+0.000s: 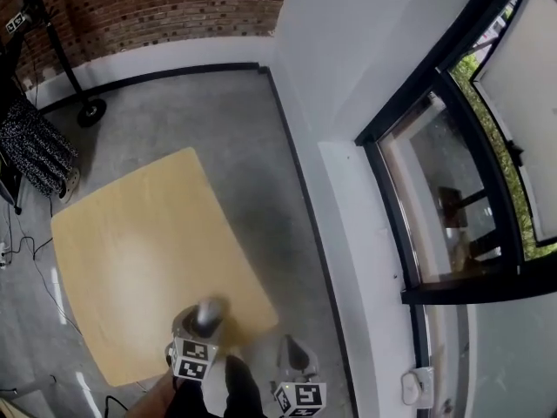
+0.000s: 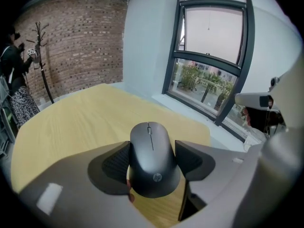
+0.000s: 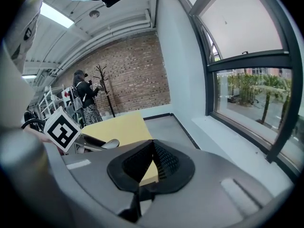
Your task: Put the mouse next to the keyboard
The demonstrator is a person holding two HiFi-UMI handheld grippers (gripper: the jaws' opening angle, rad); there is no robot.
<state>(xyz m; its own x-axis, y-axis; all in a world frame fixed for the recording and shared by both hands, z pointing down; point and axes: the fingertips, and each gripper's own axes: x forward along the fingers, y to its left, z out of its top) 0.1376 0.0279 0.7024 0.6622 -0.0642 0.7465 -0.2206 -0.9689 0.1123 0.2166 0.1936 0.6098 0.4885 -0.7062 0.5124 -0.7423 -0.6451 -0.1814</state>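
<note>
- Left gripper [image 2: 153,161]: the jaws stand wide and clamp the mouse [image 2: 153,156] by its two flanks. The logo end is toward the camera and the wheel end points away. A side grip likely keeps it level for setting down flat.
- Right gripper [image 3: 151,161]: the jaws are closed tip to tip with nothing between them. It sits at 3 o'clock of the left one, off the table's edge over the floor. It is probably idle, as one gripper can carry the load.
- So the mouse is in the air, in the left jaws, above the near corner of the table [image 1: 130,251].
- The wooden tabletop runs off toward 11 o'clock in the head view, and nothing shows on it.
- No view shows a keyboard, so I cannot tell where the mouse should go. The task looks to be in its carrying stage.
- Window [image 1: 452,198] is at 3 o'clock.
- Brick wall [image 1: 174,3] is at 12 o'clock, farthest off.
</note>
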